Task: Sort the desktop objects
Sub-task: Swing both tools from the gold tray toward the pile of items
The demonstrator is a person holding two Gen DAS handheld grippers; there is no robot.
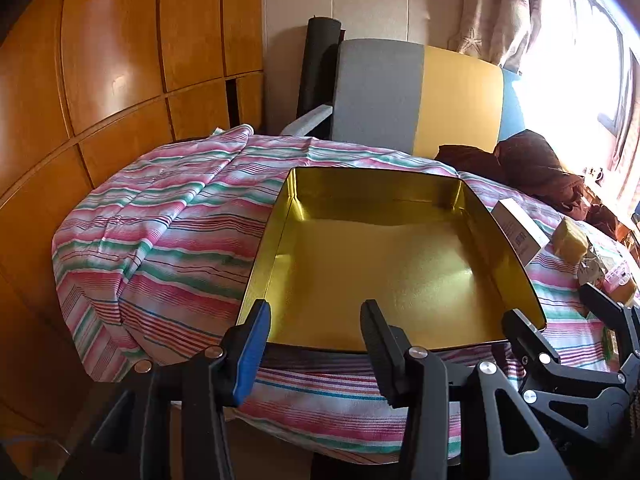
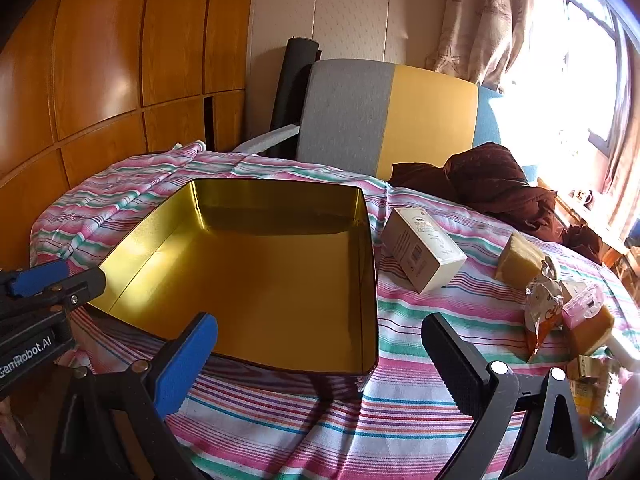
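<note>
- Tin (image 2: 280, 280), gold inside and with nothing in it, sits open on the striped cloth (image 2: 400, 420) that covers the table, left of the other objects.
- White box (image 2: 424, 252) lies on its side just right of the tin, apart from its wall.
- Yellow block (image 2: 518, 258) lies further right, and beside it is a crumpled orange-and-white wrapper (image 2: 542, 312).
- More small items crowd the right edge, among them a pink case (image 2: 584, 304); the fisheye blur there makes the rest hard to identify.
- Left gripper (image 1: 316, 322) hovers at the tin's near edge, jaws wide apart and holding nothing.
- Right gripper (image 2: 320, 336) hovers over the tin's near right corner, jaws spread wide, nothing between them.
- Each gripper shows in the other's view, so the two sit close side by side.
- Brown cloth (image 2: 488, 184) is heaped at the table's far side, in front of a grey-and-yellow chair (image 2: 384, 120).
</note>
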